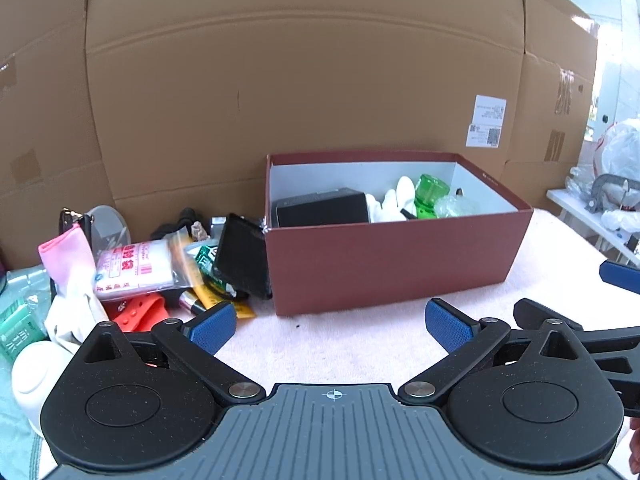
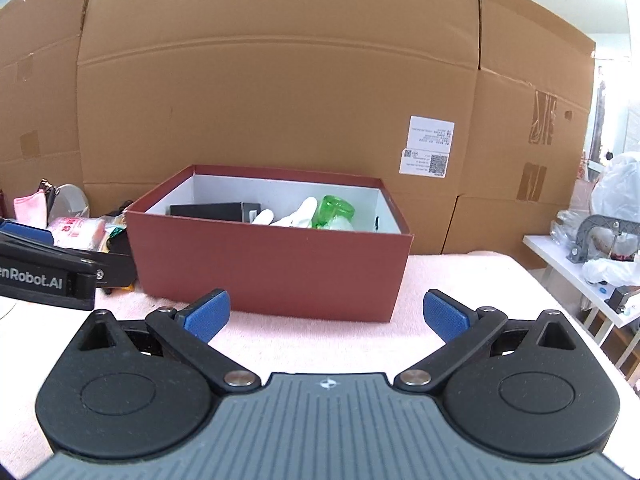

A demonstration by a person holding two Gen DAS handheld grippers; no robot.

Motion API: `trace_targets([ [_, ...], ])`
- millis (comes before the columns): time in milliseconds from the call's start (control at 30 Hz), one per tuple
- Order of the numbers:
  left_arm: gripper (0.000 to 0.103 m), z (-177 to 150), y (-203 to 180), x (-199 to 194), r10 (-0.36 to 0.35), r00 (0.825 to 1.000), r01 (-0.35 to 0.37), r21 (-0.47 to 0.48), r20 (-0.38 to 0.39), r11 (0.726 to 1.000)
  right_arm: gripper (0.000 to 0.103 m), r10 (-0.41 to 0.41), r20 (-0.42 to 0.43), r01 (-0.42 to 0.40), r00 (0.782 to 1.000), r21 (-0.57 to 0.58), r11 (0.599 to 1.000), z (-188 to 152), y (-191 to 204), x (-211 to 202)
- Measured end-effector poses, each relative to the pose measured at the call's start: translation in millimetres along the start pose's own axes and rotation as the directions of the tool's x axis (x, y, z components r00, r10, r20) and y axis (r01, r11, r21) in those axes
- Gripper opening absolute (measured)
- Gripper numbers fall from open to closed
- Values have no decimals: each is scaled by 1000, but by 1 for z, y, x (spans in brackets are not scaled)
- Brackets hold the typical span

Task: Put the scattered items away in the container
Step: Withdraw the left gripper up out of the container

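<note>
A dark red open box (image 1: 384,264) stands on the pink cloth; it also shows in the right wrist view (image 2: 272,268). Inside lie a black box (image 1: 320,210), white gloves (image 1: 394,200) and a green bottle (image 1: 430,196). Left of the box lies a pile: a black case (image 1: 244,256) leaning on the box wall, a white packet with red print (image 1: 134,268), a pink-cuffed glove (image 1: 68,276), an orange piece (image 1: 140,314), a white round jar (image 1: 36,376). My left gripper (image 1: 331,328) is open and empty before the box. My right gripper (image 2: 326,314) is open and empty before the box.
A tall cardboard wall (image 1: 300,80) stands close behind the box and pile. A white side table (image 2: 576,272) with a grey clamp and plastic bags is at the far right. The left gripper's body (image 2: 48,276) shows at the left in the right wrist view.
</note>
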State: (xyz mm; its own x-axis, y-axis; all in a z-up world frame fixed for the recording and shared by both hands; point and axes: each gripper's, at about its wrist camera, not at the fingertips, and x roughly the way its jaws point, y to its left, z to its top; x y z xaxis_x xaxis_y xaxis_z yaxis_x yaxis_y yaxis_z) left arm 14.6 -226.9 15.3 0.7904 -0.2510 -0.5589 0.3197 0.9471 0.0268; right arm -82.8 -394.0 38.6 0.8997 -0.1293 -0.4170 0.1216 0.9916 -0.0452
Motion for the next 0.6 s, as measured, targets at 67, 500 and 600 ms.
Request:
trace_targets([
  [67,103,0,-2,-1,0,1000,0,5,0,1000,102,3,-4,-3,1000,-11,1000,-1,1,-2],
  [500,103,0,-2,3,-41,999,41,0,-18,999,102,7,-21,-8,1000,-4,1000,-3,2,-2],
  [600,103,-1,-2,4,-41,999,41,0,-20,999,102,14,-27,-14,1000,1,1000,-4,2,0],
])
